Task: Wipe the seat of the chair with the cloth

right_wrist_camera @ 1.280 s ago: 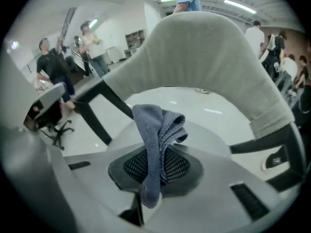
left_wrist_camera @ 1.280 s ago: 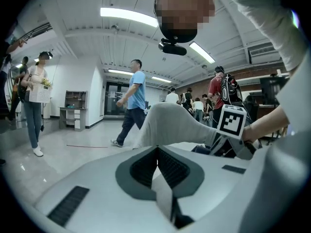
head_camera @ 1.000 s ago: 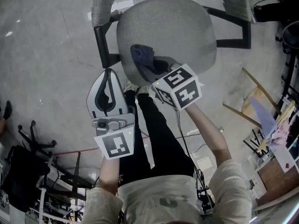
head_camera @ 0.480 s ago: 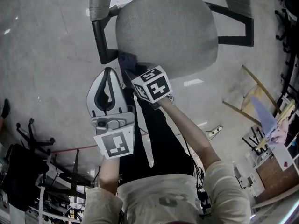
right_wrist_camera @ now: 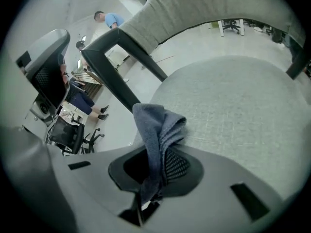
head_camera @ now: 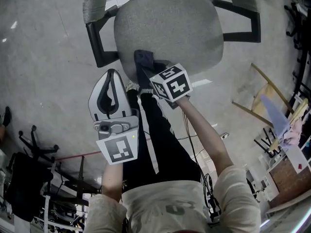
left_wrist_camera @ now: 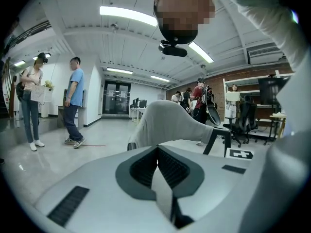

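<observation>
We find the right gripper (right_wrist_camera: 154,171) clamped on the cloth (right_wrist_camera: 158,127) at the seat's (head_camera: 170,28) lower-left edge; the open seat lies upper right. Left gripper (left_wrist_camera: 156,152) closed, empty, farther off.

Crumpled blue cloth (head_camera: 144,59) over grey seat (head_camera: 175,28) edge.

At the seven o'clock edge of the seat (head_camera: 170,23) sits the cloth (head_camera: 144,58), in the jaws of the right gripper (head_camera: 148,74); the left gripper (head_camera: 112,74) is off the seat at eight o'clock, over the floor (head_camera: 48,57).
</observation>
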### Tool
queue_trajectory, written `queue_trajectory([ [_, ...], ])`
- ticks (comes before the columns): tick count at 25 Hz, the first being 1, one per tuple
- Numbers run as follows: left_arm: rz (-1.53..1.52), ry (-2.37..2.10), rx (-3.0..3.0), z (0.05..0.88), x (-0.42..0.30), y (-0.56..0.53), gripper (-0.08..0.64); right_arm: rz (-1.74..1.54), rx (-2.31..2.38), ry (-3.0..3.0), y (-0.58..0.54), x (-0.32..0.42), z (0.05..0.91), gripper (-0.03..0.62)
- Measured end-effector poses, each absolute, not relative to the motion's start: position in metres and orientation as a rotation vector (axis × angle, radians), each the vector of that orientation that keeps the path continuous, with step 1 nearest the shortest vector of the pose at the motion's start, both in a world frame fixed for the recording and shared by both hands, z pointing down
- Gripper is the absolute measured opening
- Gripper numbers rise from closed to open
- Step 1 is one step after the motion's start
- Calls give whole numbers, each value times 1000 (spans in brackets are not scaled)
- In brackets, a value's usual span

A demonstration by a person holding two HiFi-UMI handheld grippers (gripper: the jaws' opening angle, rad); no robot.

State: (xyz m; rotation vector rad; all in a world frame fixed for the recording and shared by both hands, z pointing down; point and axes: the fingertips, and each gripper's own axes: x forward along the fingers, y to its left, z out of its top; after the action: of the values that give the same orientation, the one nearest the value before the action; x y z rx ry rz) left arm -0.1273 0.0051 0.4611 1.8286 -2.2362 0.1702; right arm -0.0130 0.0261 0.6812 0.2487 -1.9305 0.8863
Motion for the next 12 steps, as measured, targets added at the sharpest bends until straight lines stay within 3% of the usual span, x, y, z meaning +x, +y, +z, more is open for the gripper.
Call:
queue_trajectory([
  [12, 189, -2124, 1931, 468, -91, -14, 15, 790, 459, -1875, -53, 103, 682, 49],
])
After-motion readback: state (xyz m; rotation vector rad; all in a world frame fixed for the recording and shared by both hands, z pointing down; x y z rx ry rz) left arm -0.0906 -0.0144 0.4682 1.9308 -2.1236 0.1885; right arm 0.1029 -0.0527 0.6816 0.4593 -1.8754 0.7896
